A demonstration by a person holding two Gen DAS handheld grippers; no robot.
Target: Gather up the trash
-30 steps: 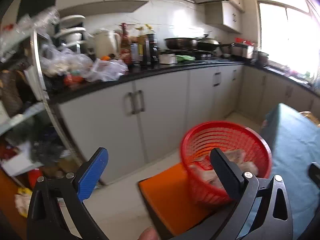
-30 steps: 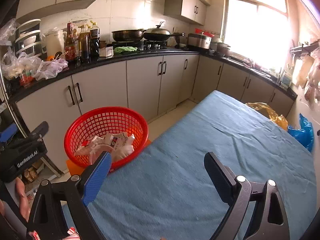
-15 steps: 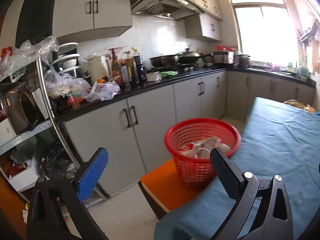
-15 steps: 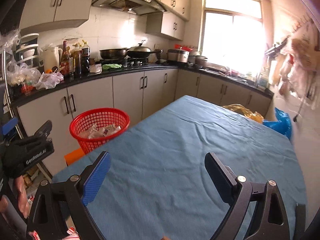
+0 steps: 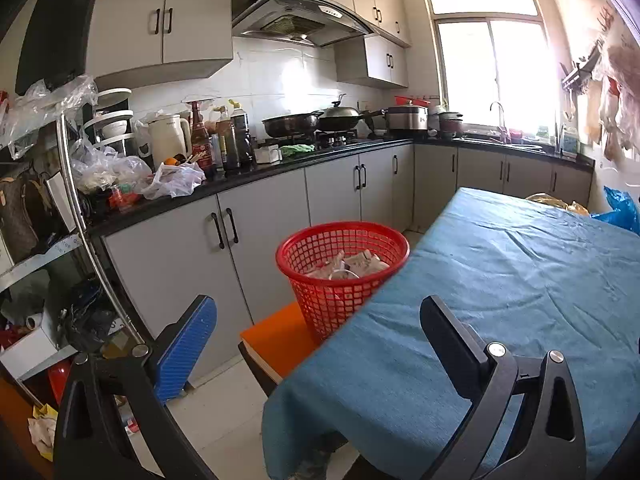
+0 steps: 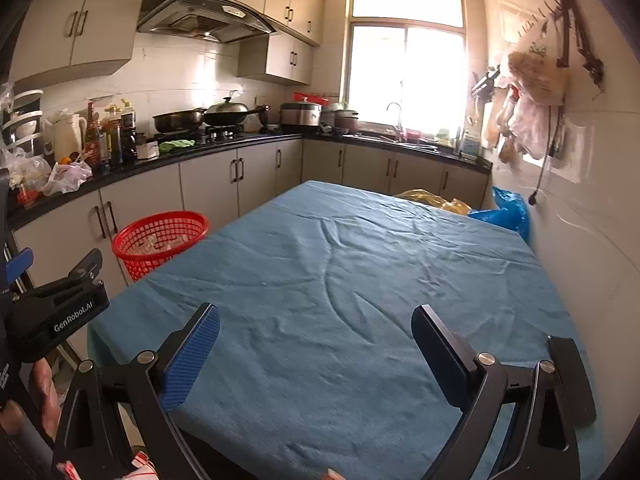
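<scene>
Red basket (image 5: 344, 256) w/ open lattice mesh, holding white & pale crumpled wrappers (image 5: 348, 266); it sits on an orange seat (image 5: 276, 340) w/ dark edge; table cloth (image 6: 340, 280) is plain teal-blue, creased. Both grippers black; left gripper (image 5: 318, 334) & right gripper (image 6: 316, 342) each have a ribbed blue pad; cabinets (image 5: 256, 220) pale grey w/ black handles; counter (image 6: 160, 160) black; blue & yellow bags (image 6: 480, 206) at far end

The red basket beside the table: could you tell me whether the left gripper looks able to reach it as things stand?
Probably yes: the left gripper is open and empty, and nothing stands between it and the red basket.
</scene>
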